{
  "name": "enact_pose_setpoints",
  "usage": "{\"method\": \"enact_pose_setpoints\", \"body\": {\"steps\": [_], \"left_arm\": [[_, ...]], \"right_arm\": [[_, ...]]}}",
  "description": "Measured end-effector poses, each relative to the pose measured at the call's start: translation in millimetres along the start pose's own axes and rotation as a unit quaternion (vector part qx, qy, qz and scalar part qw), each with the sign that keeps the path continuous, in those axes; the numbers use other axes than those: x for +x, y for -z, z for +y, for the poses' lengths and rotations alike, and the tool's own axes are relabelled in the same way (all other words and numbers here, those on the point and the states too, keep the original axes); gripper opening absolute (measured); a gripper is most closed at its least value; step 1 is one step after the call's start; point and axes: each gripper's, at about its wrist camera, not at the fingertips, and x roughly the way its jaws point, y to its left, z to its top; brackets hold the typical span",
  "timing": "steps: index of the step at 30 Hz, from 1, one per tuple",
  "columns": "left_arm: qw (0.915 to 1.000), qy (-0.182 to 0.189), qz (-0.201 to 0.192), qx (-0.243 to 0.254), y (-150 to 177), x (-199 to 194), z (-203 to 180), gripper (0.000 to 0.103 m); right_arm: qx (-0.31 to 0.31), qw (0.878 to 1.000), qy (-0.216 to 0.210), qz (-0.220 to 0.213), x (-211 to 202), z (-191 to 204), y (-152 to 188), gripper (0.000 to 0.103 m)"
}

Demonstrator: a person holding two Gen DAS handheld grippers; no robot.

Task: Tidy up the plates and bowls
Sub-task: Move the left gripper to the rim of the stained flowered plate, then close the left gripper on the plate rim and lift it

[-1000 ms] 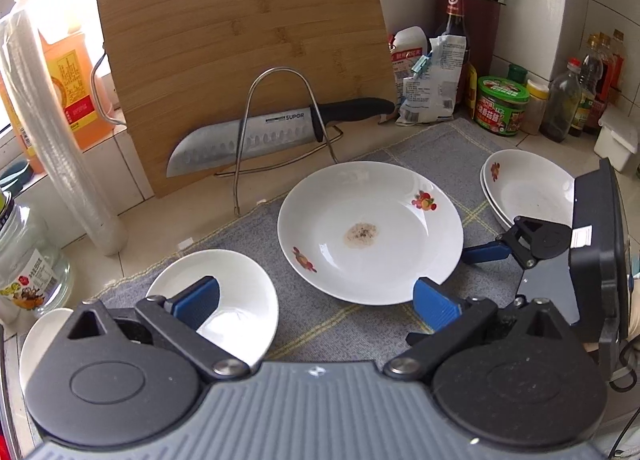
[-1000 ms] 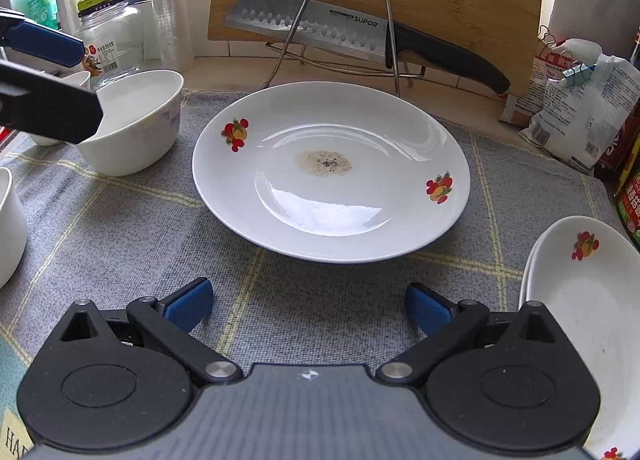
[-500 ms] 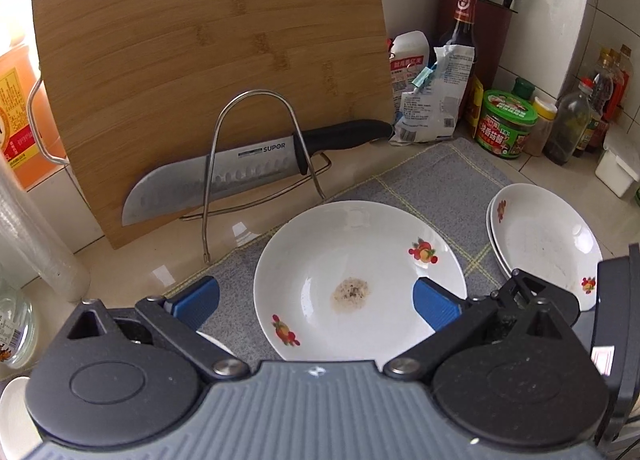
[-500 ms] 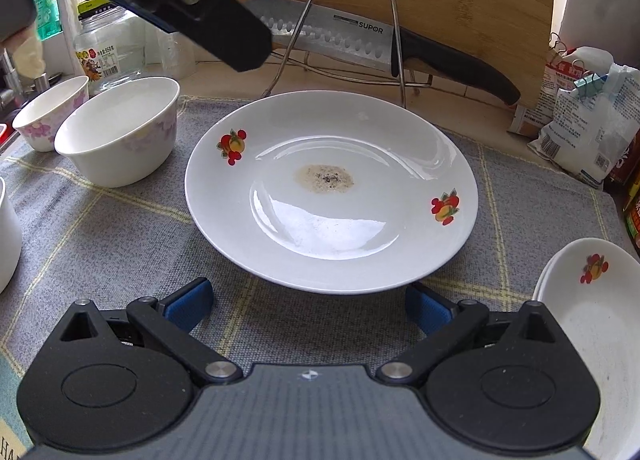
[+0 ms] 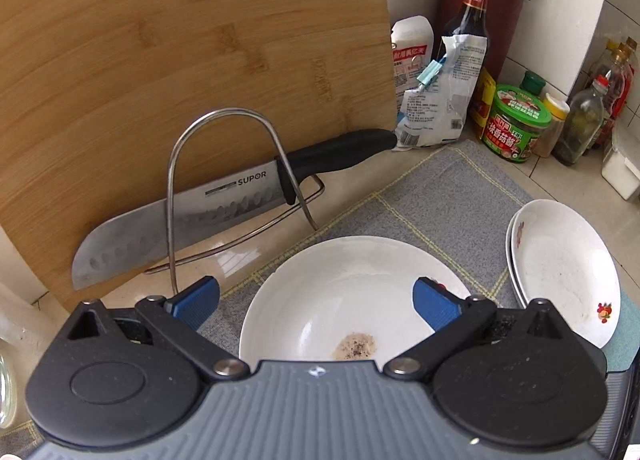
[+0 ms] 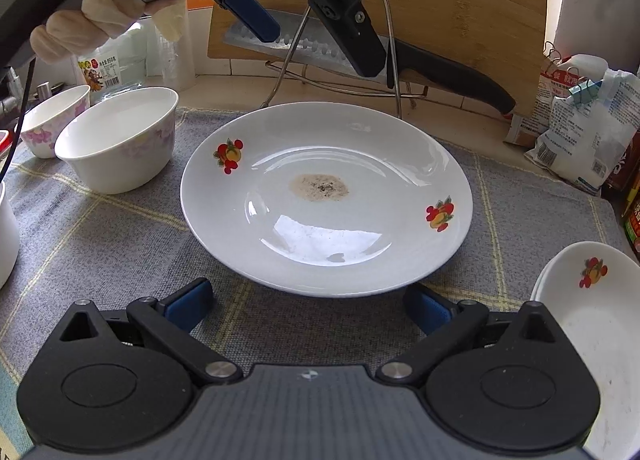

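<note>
Right gripper sits low at the near edge of the big white plate, jaws spread wide, wider than nothing at all between them: empty, blue pads either side of the plate's near rim but not touching it. That plate lies flat on the grey checked mat, face up, a brownish speckled smear at its centre, fruit decals on the left rim and the right rim. It's round, so no long axis to call.

Left gripper hangs above the same plate, looking down past it toward the bamboo cutting board. Jaws wide apart here too, gripping nothing. From the right wrist view it shows up high over the plate's far side, gloved hand wrapped round the handle.

Off to the right, a small stack of fruit-print plates lies flat. Left of the big plate, a white bowl stands upright, a floral bowl just behind it. A knife rests in the wire rack, handle pointing right.
</note>
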Motion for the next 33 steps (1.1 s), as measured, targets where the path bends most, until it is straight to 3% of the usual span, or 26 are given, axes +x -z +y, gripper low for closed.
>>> {"method": "enact_pose_setpoints", "body": {"steps": [17, 22, 33], "left_arm": [[0.9978, 0.040, 0.053, 0.008, -7.4, 65.0, 11.3, 0.102], [0.9958, 0.061, 0.067, 0.006, -7.9, 75.0, 13.0, 0.095], [0.9943, 0.065, 0.080, 0.029, -9.0, 75.5, 13.7, 0.086]], "right_arm": [[0.004, 1.000, 0.005, 0.008, 7.2, -4.7, -6.6, 0.103], [0.007, 1.000, 0.013, 0.008, 9.1, -8.6, -8.2, 0.103], [-0.012, 1.000, 0.010, 0.008, 10.7, -11.0, -11.0, 0.103]]}}
